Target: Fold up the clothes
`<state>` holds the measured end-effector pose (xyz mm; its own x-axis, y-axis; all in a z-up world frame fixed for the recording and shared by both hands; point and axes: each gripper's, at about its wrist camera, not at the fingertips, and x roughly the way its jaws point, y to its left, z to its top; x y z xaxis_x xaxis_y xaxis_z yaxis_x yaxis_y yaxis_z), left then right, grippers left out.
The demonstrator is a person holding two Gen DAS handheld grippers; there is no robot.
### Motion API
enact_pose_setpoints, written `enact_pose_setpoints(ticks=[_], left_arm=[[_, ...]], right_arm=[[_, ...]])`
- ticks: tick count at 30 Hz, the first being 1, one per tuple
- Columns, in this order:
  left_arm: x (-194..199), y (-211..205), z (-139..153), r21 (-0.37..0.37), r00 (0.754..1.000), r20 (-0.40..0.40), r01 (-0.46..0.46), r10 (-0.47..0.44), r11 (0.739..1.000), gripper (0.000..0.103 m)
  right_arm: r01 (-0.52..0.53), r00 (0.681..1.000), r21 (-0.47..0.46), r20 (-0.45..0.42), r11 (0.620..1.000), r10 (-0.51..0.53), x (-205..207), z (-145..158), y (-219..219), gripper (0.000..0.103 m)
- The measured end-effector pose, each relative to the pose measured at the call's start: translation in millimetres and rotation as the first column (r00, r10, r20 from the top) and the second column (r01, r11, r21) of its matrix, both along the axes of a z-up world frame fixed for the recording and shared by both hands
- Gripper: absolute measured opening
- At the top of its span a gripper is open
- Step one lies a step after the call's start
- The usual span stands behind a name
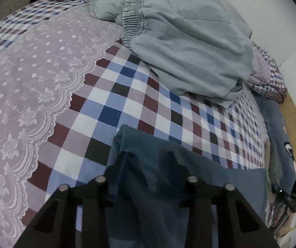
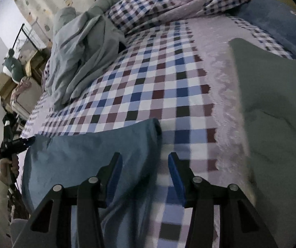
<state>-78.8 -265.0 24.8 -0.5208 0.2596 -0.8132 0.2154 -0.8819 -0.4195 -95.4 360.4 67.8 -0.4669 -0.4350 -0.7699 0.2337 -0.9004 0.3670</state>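
The left tool (image 1: 148, 159) sits inside the blue cloth (image 1: 158, 165). The cloth hangs over its fingers, so I cannot tell if the jaws are apart or pressed on the fabric. In the right wrist view this tool is seen at the far left (image 2: 27, 141) at the cloth's corner, held by a hand (image 2: 7, 167). The right tool (image 2: 145, 161) has its jaws apart, with nothing between them. Its left finger lies over the blue cloth's edge, and its right finger is over the bed (image 2: 148, 86).

The blue cloth lies near the front edge of the bed, stretched between both tools, with 1 rounded fold edge showing. My judgement is that it is partly folded, but how many folds remain I cannot say. A pale grey pile of clothes (image 1: 189, 41) lies crumpled at the far side, with an elastic waistband (image 1: 133, 16) showing; this one clearly needs folding. A grey-green cloth (image 2: 271, 113) lies flat to the right, and it may be a finished piece or one that waits.

The middle of the bed is open and gives good room for spreading. The front edge is close, so the cloth could slip off there. A pillow (image 2: 189, 0) and a blue blanket (image 2: 276, 18) border the far side in the right wrist view.
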Motion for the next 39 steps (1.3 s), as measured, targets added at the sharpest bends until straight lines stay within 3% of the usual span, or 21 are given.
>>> enact_pose_setpoints(ticks=[2,4,5,6,7,8,20,26,29,36,39], left_arm=[[-2,-2,-3,0.003,1.0,0.007,-0.008,0.008,1.0,0.014],[-2,-3,-3,0.018,1.0,-0.002,-0.016,0.016,1.0,0.003],[-2,-4,-2,0.022,1.0,-0.014,-0.018,0.018,1.0,0.003],[-2,-5,0,0.03,0.999,-0.026,-0.021,0.021,0.999,0.002],[-2,-7,2,0.041,0.999,-0.038,-0.024,0.025,0.999,0.001],[-2,-10,4,0.054,0.998,-0.051,-0.031,0.033,0.998,0.001],[-15,-52,40,0.116,0.978,-0.157,-0.119,0.137,0.986,0.0],[-19,-31,31,0.063,0.995,-0.098,0.022,-0.016,0.998,0.0],[-16,-25,25,0.027,0.996,-0.069,0.059,-0.057,0.998,0.0],[2,-13,17,0.06,0.991,-0.035,0.129,-0.127,0.99,0.004],[3,-8,15,0.037,0.992,-0.022,0.125,-0.124,0.991,0.017]], right_arm=[[-0.025,1.0,0.016,0.015,1.0,0.025,-11,-7,-13,0.049],[-0.049,0.998,0.038,0.029,0.998,0.048,-21,-13,-25,0.049],[-0.064,0.997,0.058,0.035,0.996,0.062,-25,-16,-33,0.047],[-0.078,0.996,0.084,0.036,0.993,0.076,-28,-19,-40,0.038],[-0.092,0.996,0.11,0.032,0.99,0.089,-30,-21,-46,0.003],[-0.101,0.995,0.139,0.026,0.985,0.098,-31,-22,-52,0.001],[-0.076,0.992,0.157,-0.086,0.985,0.09,-40,15,-56,0.0],[-0.08,0.995,0.235,-0.037,0.969,0.091,-46,-5,-64,0.0],[-0.077,0.996,0.226,-0.029,0.971,0.085,-43,-12,-61,0.001],[-0.064,0.997,0.194,-0.019,0.979,0.069,-35,-21,-54,0.002],[-0.062,0.998,0.188,-0.021,0.98,0.067,-33,-21,-53,0.002]])
